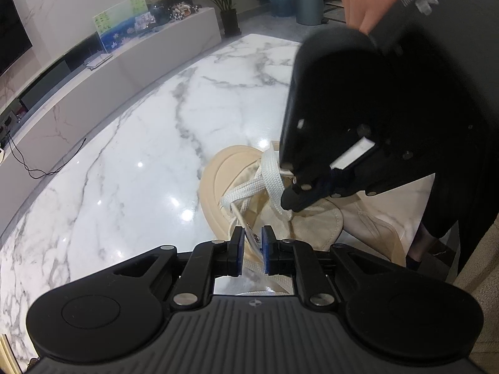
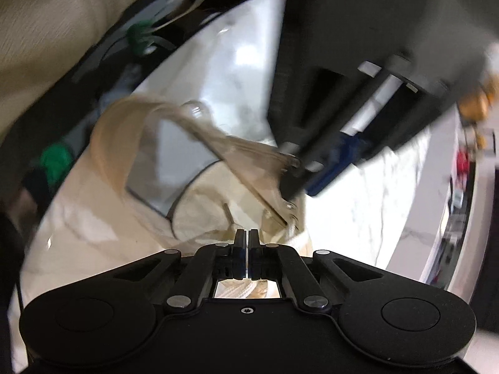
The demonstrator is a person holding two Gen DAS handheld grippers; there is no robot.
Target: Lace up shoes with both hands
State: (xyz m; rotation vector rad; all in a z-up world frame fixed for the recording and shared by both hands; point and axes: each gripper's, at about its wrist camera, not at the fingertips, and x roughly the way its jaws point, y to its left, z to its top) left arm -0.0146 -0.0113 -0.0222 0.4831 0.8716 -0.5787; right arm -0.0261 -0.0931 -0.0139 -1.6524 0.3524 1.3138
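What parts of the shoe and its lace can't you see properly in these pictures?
- Left wrist view: the heel half of the shoe is hidden behind the right tool.
- Left wrist view: the lace tip vanishes under that tool's fingers, so a grip can't be confirmed.
- Right wrist view: motion blur smears the shoe; eyelets can't be counted.
- Right wrist view: the left tool is blurred too.

The shoe point(image 1: 274, 215) lies on the worktop point(image 1: 131, 155), just ahead of the left gripper point(image 1: 253, 243), its lace point(image 1: 271, 174) crossing its top. The right gripper point(image 1: 291, 201) comes in from the upper right, its tip at the lace. Behind the worktop stands a low cabinet point(image 1: 124, 68).
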